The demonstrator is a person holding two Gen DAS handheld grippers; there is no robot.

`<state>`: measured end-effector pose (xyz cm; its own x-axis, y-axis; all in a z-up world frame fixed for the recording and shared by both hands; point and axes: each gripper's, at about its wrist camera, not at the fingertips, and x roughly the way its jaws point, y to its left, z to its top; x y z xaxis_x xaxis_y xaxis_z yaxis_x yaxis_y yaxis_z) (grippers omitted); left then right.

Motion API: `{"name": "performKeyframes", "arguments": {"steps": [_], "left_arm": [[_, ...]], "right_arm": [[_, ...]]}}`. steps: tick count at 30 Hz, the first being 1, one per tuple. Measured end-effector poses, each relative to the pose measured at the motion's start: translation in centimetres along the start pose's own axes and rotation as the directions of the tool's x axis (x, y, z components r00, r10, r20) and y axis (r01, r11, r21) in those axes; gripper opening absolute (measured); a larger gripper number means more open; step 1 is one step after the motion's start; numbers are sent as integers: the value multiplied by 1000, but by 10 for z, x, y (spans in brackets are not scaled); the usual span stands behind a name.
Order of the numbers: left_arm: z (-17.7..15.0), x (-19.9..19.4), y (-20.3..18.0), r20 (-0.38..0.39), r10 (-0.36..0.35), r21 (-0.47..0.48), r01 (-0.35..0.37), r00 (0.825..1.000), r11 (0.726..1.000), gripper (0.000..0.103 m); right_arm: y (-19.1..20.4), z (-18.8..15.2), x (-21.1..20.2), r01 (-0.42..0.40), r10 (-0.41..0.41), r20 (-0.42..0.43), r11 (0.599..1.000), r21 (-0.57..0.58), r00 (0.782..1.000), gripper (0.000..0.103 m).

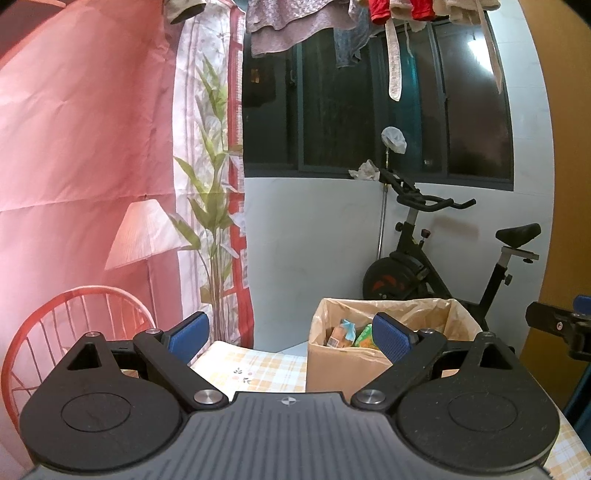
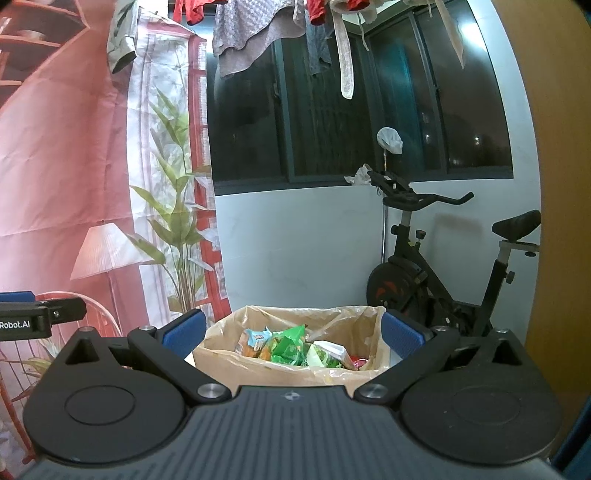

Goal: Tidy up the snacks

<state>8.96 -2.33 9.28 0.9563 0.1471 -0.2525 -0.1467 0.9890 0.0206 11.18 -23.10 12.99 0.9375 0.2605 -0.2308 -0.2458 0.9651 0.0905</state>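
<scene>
A cardboard box (image 1: 343, 371) lined with a clear plastic bag stands on a table with a yellow checked cloth (image 1: 258, 369). Several snack packets (image 1: 351, 334) lie inside it. My left gripper (image 1: 291, 334) is open and empty, held above the table just left of the box. In the right wrist view the same box (image 2: 229, 363) sits straight ahead, with green, orange and white snack packets (image 2: 291, 347) showing inside. My right gripper (image 2: 291, 332) is open and empty, its blue pads (image 2: 400, 338) framing the box from the near side.
A black exercise bike (image 1: 436, 258) stands behind the box by a white wall and dark window. A pink printed backdrop (image 1: 92, 147) hangs on the left. Laundry (image 2: 258, 29) hangs overhead. The other gripper shows at the frame edge (image 1: 557, 325) (image 2: 37, 317). An orange wall (image 2: 561, 221) is at right.
</scene>
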Motion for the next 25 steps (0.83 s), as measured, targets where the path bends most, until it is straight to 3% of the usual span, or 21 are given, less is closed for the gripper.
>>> {"name": "performKeyframes", "arguments": {"steps": [25], "left_arm": [[-1,-3,0,-7,21,-9,-21,1000,1000,96]], "right_arm": [[-2,-2,1,12,-12,-8,1000,11,1000,103]]}}
